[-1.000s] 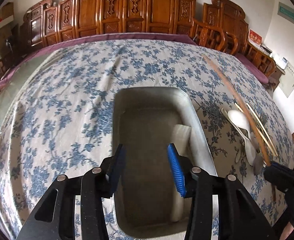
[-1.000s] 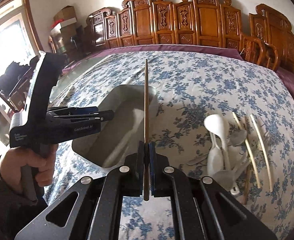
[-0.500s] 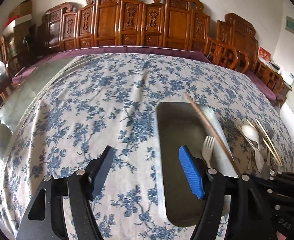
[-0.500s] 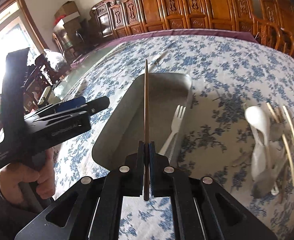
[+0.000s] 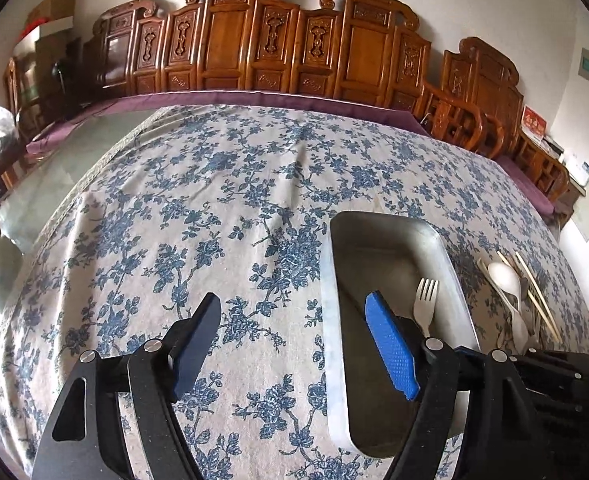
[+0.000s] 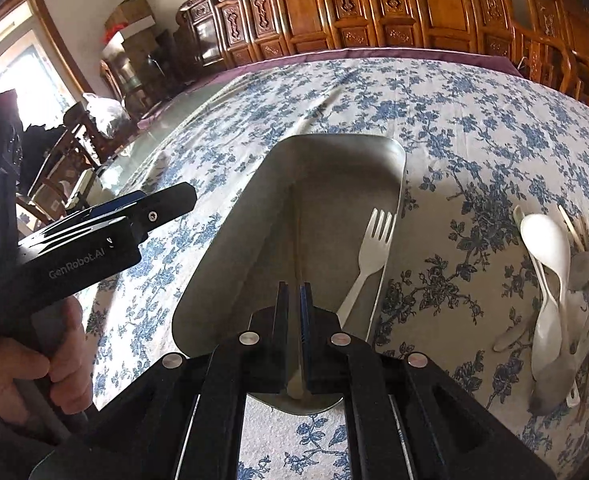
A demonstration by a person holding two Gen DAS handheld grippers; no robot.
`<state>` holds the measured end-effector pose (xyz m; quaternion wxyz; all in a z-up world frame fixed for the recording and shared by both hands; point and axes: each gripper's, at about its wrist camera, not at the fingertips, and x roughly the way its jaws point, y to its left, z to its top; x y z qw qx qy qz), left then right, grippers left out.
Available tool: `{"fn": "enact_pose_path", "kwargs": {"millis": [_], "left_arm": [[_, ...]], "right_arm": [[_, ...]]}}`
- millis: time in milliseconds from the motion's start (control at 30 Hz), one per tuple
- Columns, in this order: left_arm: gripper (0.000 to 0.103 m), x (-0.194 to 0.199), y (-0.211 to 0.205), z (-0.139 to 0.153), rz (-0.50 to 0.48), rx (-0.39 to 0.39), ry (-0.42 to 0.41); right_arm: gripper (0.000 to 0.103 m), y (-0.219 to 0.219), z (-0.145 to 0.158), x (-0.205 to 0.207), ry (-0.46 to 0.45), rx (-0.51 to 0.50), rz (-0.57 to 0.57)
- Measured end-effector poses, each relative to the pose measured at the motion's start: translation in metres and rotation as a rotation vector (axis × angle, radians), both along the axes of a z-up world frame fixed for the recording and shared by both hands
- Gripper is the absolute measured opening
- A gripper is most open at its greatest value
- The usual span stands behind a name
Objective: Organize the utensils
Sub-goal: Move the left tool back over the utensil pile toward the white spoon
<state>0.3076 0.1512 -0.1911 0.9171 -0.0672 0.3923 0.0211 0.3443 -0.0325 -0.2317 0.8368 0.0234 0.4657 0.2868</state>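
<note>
White fork [image 6: 368, 264] alone in metal tray [image 6: 254, 216], left hand-held gripper [image 5: 294, 344] spread, right hand-held gripper [image 6: 293, 320] nearly pressed together.

Soft daylight, blown-out window [image 6: 22, 80], fisheye-warped dark corners.

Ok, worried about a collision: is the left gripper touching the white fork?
Apart. The right wrist view shows the left gripper outside the metal tray, the white fork lying against its opposite wall.

Hovered over grey rectangular metal tray [image 6: 262, 216] holding white plastic fork [image 6: 368, 258]; right claw [image 6: 293, 300] nearly closed, thin blurred stick between.
</note>
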Motion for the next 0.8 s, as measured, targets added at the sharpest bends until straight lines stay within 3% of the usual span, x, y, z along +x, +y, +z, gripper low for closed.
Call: {"fn": "enact_pose_path", "kwargs": {"millis": [167, 300, 467, 600, 800], "left_arm": [[0.072, -0.003, -0.008, 0.004, -0.014, 0.008, -0.013], [0.074, -0.006, -0.022, 0.008, -0.045, -0.002, -0.023], [0.084, -0.012, -0.054, 0.015, -0.101, -0.004, -0.052], [0.086, -0.015, -0.083, 0.018, -0.146, 0.008, -0.068], [0.086, -0.017, -0.131, 0.021, -0.231, 0.005, -0.085]], "right_arm": [[0.008, -0.021, 0.014, -0.001, -0.034, 0.046, 0.008], [0.008, -0.054, 0.031, -0.008, -0.103, -0.009, -0.012], [0.009, -0.120, 0.044, -0.013, -0.174, -0.106, -0.092], [0.024, -0.171, 0.040, -0.011, -0.197, -0.173, -0.177], [0.025, -0.230, 0.019, -0.002, -0.183, -0.229, -0.269]]}}
